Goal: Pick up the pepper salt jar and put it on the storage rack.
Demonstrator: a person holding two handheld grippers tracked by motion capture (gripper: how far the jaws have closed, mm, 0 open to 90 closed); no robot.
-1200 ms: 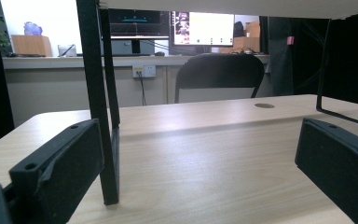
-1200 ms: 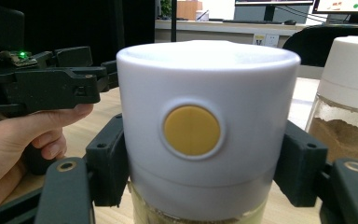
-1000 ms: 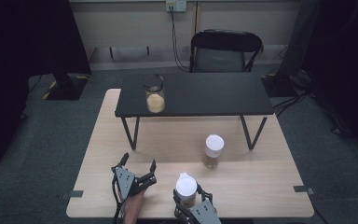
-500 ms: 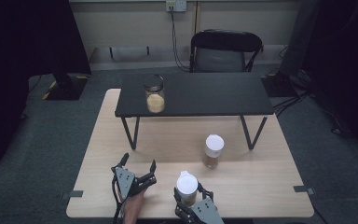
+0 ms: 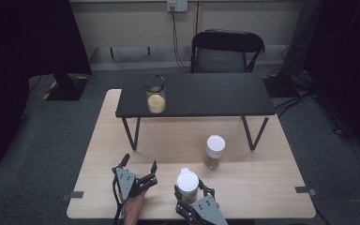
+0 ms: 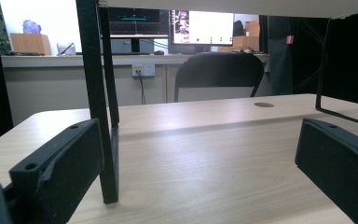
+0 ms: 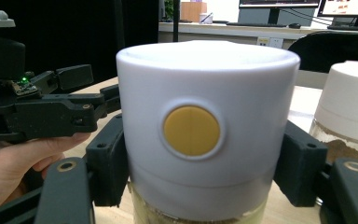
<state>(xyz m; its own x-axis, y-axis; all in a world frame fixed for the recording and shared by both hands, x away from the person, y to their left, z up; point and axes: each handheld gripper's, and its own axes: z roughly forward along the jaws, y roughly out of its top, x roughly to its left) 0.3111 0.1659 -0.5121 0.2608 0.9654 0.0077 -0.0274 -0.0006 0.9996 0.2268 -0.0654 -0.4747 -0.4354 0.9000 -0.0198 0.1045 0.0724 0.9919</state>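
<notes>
The pale wooden table spreads out flat and smooth-grained before me, and a low black shelf on thin metal legs stands on its far half, matte and rectangular. Up on that shelf sits an open glass jar part-filled with something tan and grainy. A second white-capped jar with brown contents stands on the wood just in front of the shelf, apart from me. My right claw is clamped on the white-lidded jar at the table's near edge, its black jaws pressing either side just under the lid; the lid is a smooth, rounded plastic cylinder with a yellow disc set in its side, over clear glass and a sandy fill. My left claw rests beside it on the wood, jaws spread wide with nothing between them. I judge the grasp done, with carrying and placing the jar left to do.
</notes>
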